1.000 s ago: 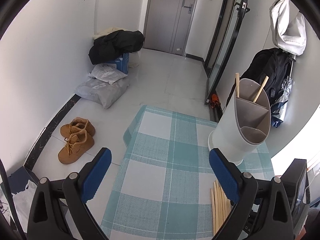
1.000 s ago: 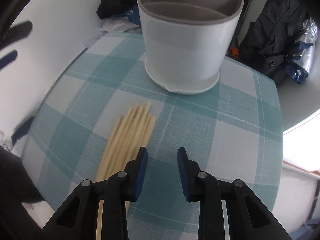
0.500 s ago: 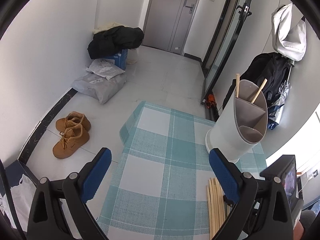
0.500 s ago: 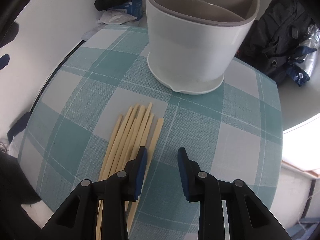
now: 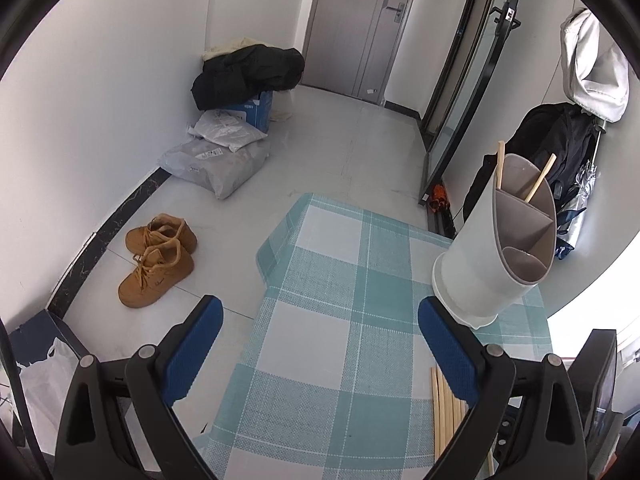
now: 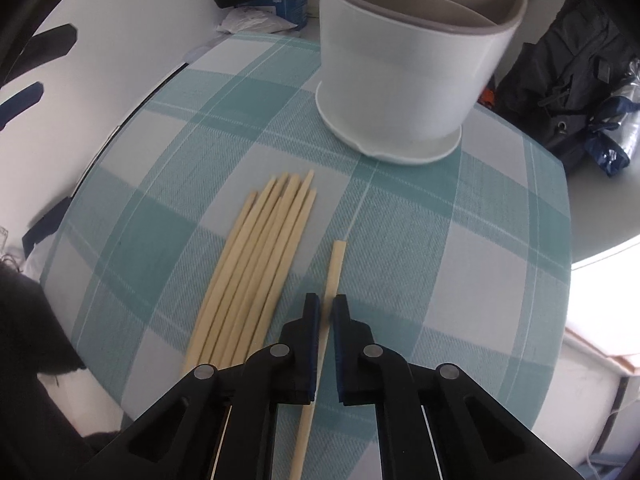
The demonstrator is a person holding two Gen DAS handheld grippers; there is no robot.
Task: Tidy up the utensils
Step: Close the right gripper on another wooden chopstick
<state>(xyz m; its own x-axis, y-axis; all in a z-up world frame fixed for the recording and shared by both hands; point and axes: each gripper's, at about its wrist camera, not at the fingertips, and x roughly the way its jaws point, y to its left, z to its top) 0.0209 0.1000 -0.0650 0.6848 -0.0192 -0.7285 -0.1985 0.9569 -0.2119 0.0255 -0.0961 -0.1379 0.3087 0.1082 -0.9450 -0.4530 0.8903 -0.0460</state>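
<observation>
- Left wrist view: my left gripper (image 5: pixel 320 344) hangs over the near-left part of the table, fingers spread wide w/ nothing between them. Barely shifted from a sec ago; idle.
- Same view: white utensil holder (image 5: pixel 480 264) stands at the far-right of the checked tablecloth (image 5: pixel 332 280). Two chopsticks in holder (image 5: pixel 540 178) already lean in its rear compartment; the two nearer compartments look empty.
- Same view: chopstick bundle (image 5: pixel 442 408) shows only as a few ends at lower right, partly hidden behind my right-side finger. Floor clutter (boots (image 5: pixel 156 260), bags) is off-table, no bearing on the job.
- Right wrist view: main change is here. Right gripper (image 6: pixel 326 312) stood part-open a sec ago over the bundle's right edge; jaws have just been closing and now pinch one single chopstick (image 6: pixel 334 268) between the pads.
- Same view: that stick lies apart from the rest, just to the right of the bundle (image 6: pixel 256 264), blunt end toward the holder (image 6: pixel 400 92). It looks flat on the cloth, not lifted yet; can't confirm fully.
- Assessment: grasp made, so step moves from pick to carry. Roughly seven sticks remain on the cloth; task is early-to-mid.
- Risk: thin stick held low along its length may pivot in the pads on lift. Holder sits well ahead and has a tall wall, so I need clear height before tipping it in.
</observation>
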